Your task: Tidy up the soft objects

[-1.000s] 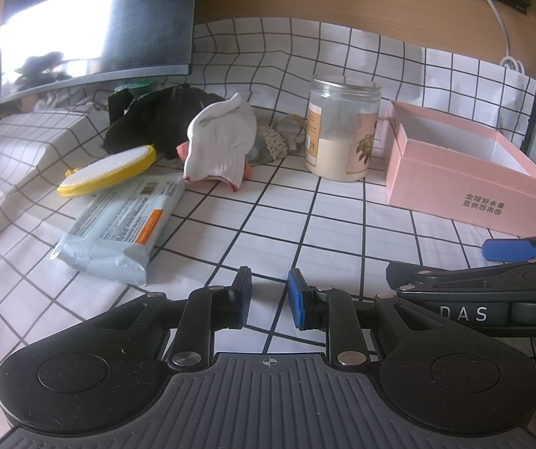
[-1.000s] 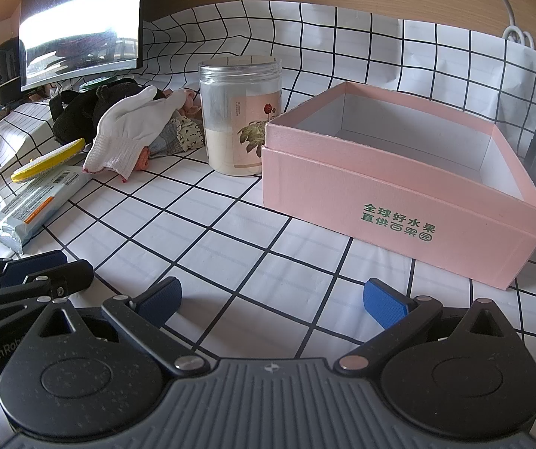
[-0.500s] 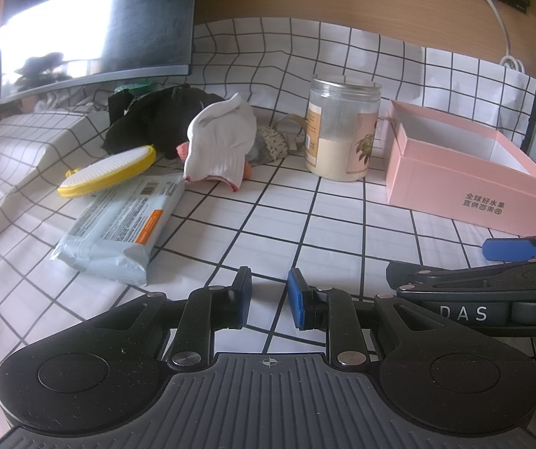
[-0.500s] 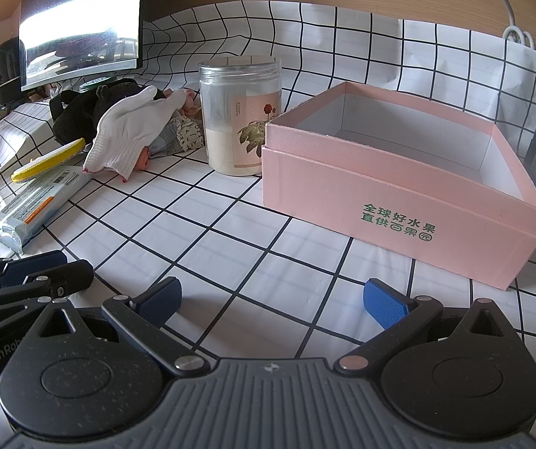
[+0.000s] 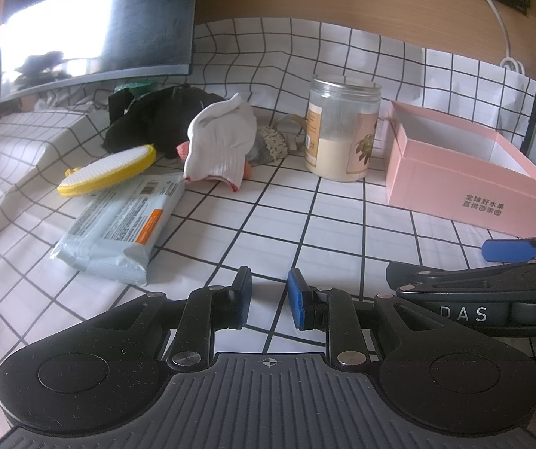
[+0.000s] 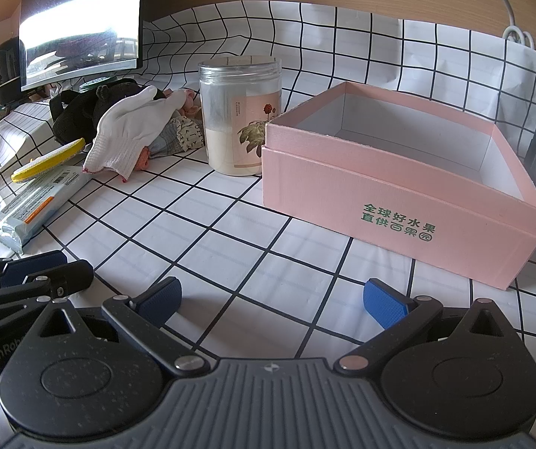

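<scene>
Both claws hover low over the checked desk [image 5: 342,224], nothing gripped.

The right wrist view looks straight into the pink box [image 6: 398,183] at centre right, its white inside bare; the left wrist view catches only its side at the right edge. The left view shows more of the soft pile at upper left: white glove [image 5: 223,146] draped over black fabric [image 5: 155,119], beside the jar [image 5: 340,131], with wipes pack [image 5: 118,232] and yellow brush [image 5: 110,164] in front. Left claw [image 5: 268,297] narrowly parted and empty; right claw [image 6: 271,299] spread wide and empty, both tilted down.
</scene>
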Demonstrator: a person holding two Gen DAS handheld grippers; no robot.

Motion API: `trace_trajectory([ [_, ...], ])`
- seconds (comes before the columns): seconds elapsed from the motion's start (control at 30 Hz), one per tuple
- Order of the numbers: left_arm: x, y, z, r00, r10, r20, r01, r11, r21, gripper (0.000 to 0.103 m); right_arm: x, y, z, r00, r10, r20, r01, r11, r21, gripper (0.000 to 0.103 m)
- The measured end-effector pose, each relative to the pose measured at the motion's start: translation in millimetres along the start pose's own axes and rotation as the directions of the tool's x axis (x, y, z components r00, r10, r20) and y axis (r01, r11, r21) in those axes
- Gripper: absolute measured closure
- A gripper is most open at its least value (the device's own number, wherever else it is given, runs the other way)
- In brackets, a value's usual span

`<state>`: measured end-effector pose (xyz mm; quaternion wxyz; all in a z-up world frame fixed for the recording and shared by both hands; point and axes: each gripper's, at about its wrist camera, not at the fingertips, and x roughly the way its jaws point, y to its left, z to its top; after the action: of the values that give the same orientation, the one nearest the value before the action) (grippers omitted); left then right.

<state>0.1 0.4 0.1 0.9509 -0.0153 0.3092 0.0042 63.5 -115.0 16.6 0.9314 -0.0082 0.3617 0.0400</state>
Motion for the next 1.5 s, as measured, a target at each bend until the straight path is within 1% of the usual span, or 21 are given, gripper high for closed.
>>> trace_trajectory([
  [0.3, -0.4, 0.0, 0.2, 1.0, 0.003, 0.0, -0.003, 1.0, 0.004, 0.078, 0.0, 0.1, -0.2, 1.0, 0.0, 0.0, 0.0, 1.0, 0.0, 0.0],
  [0.53, -0.1, 1.8, 0.5, 1.0, -0.008, -0.001, 0.008, 1.0, -0.009, 0.078, 0.2, 0.5, -1.1, 1.0, 0.0, -0.003, 0.0, 1.0, 0.0, 0.0],
  [0.67, 1.9, 9.1, 5.7, 0.999, -0.038, -0.023, 0.037, 0.999, -0.028, 0.078, 2.0, 0.2, 7.5, 0.994, 0.018, -0.108, -0.019, 1.0, -0.013, 0.0],
  [0.77, 2.5, 21.8, 14.1, 0.998, -0.047, -0.04, 0.044, 0.997, -0.07, 0.078, 8.6, 5.1, 8.8, 0.987, 0.014, -0.161, -0.017, 1.0, -0.014, 0.0],
  [0.87, -3.6, 36.5, 25.8, 0.998, -0.062, -0.02, 0.06, 0.994, -0.086, 0.078, 5.3, 5.1, 12.8, 0.983, -0.001, -0.183, 0.001, 1.0, 0.001, 0.0],
  [0.97, -8.5, 57.6, 38.5, 0.995, -0.101, -0.015, 0.1, 0.991, -0.089, 0.078, 5.3, 6.7, 11.7, 0.981, -0.02, -0.191, 0.024, 1.0, 0.016, 0.0],
  [1.03, -9.8, 76.3, 45.8, 0.993, -0.116, -0.02, 0.114, 0.989, -0.096, 0.078, 5.7, 7.3, 11.8, 0.981, -0.022, -0.195, 0.026, 0.999, 0.018, 0.0],
  [1.07, -9.5, 86.3, 49.1, 0.993, -0.112, -0.021, 0.11, 0.989, -0.102, 0.078, 6.1, 7.3, 12.0, 0.981, -0.022, -0.195, 0.026, 0.999, 0.019, 0.0],
  [1.13, -8.0, 113.6, 56.8, 0.997, -0.078, -0.021, 0.075, 0.99, -0.122, 0.079, 3.8, 8.5, 11.1, 0.98, -0.017, -0.2, 0.02, 1.0, 0.012, 0.0],
  [1.2, -1.6, 146.9, 65.5, 0.998, -0.051, -0.047, 0.044, 0.988, -0.151, 0.079, 2.4, 15.5, 11.1, 0.976, 0.003, -0.218, -0.006, 1.0, -0.013, 0.0],
  [1.27, 5.7, 177.5, 74.0, 0.996, -0.061, -0.07, 0.047, 0.981, -0.189, 0.079, 1.7, 26.3, 14.8, 0.971, -0.002, -0.239, -0.002, 1.0, -0.017, 0.0],
  [1.3, 10.5, 194.9, 79.3, 0.993, -0.077, -0.085, 0.057, 0.976, -0.212, 0.079, 0.5, 34.1, 18.5, 0.972, -0.006, -0.233, 0.002, 1.0, -0.016, 0.0],
  [1.37, 21.9, 223.0, 88.9, 0.985, -0.128, -0.115, 0.096, 0.963, -0.251, 0.079, -3.0, 54.8, 31.2, 0.981, 0.016, -0.193, -0.02, 1.0, -0.017, 0.0],
  [1.4, 30.1, 235.7, 93.7, 0.977, -0.166, -0.136, 0.125, 0.954, -0.272, 0.079, -4.2, 65.7, 38.6, 0.984, 0.033, -0.173, -0.036, 0.999, -0.02, 0.0],
  [1.47, 47.3, 254.6, 98.2, 0.955, -0.232, -0.186, 0.164, 0.933, -0.32, 0.079, -3.3, 94.1, 57.2, 0.989, 0.06, -0.134, -0.064, 0.998, -0.028, 0.0],
  [1.5, 57.6, 264.8, 99.6, 0.938, -0.271, -0.216, 0.181, 0.914, -0.362, 0.079, -1.7, 105.3, 64.6, 0.99, 0.069, -0.123, -0.074, 0.997, -0.033, 0.0],
])
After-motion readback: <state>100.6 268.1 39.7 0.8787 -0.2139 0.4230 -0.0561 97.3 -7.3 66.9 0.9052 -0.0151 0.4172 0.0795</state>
